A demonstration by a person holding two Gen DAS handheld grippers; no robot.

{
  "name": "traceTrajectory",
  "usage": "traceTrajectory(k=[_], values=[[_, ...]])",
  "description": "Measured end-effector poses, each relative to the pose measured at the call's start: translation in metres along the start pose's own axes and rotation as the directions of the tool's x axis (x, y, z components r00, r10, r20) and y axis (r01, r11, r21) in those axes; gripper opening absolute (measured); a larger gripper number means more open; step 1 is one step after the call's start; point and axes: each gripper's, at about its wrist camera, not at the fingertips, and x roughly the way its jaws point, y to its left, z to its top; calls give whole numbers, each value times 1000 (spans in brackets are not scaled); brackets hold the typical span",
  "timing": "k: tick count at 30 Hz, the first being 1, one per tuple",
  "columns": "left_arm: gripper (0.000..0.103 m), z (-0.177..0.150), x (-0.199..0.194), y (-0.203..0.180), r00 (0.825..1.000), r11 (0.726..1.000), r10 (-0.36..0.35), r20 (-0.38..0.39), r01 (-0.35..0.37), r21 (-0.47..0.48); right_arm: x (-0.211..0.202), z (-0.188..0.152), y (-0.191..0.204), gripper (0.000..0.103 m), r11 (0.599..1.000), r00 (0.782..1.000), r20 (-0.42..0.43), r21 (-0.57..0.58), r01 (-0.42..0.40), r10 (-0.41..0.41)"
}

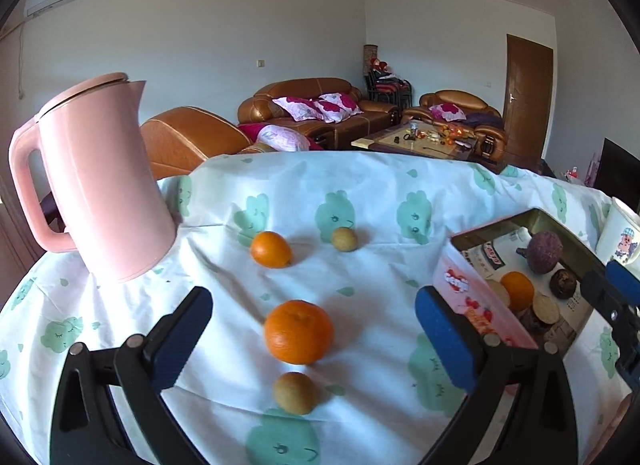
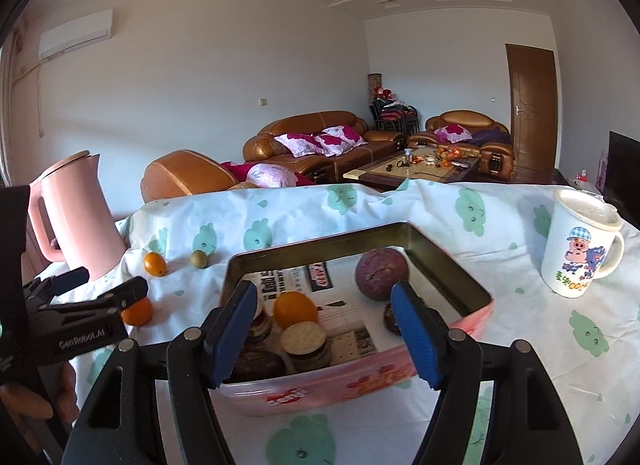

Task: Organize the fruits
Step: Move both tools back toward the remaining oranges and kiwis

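Note:
In the left wrist view my left gripper [image 1: 314,329] is open and empty, its jaws either side of a large orange [image 1: 298,331] on the cloth. A small brownish-green fruit [image 1: 295,392] lies just in front of it. A smaller orange [image 1: 271,249] and another small green fruit [image 1: 344,239] lie farther back. The pink tin box [image 1: 472,297] at right holds an orange, a purple passion fruit [image 1: 544,252] and dark round fruits. In the right wrist view my right gripper [image 2: 324,329] is open and empty above the box [image 2: 360,381], over the orange [image 2: 295,309] inside it.
A pink kettle [image 1: 100,185] stands at the table's back left. A white lidded cartoon mug [image 2: 580,245] stands right of the box. The table has a white cloth with green prints [image 1: 380,201]. Sofas and a coffee table are beyond.

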Motion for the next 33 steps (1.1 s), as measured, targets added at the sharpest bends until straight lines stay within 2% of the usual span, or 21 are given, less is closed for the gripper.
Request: traceTrajectory(k=[6,12,16,18,23,27,29,33], values=[[103,2,13,68,995,989,88,-51,-93,-112,9,-6,52,71,992,992,-54,-60,-115,111],[103,-2,19,115,981,975,175,-81,-184,-127,28,-12,106,71,968,966,-153,-107,-227,209],[103,-5,21,135,978,967,178,-105,-194,-167,48,-19,145,71,940,922,-267,-113,-321,282],[103,-6,22,140,978,964,175,-117,-194,-181,59,-24,164,70,930,900,-326,-126,-346,290],[103,-5,21,141,983,966,145,-117,-166,-197,81,-32,192,46,925,875,-415,-166,-340,248],[103,-3,19,138,985,970,140,-106,-158,-187,86,-34,190,38,927,858,-449,-144,-347,251],[103,-4,21,135,985,972,138,-103,-154,-175,87,-33,185,29,928,852,-451,-120,-352,265],[103,-5,24,129,990,980,103,-93,-117,-162,82,-31,179,28,922,852,-438,-115,-369,287]])
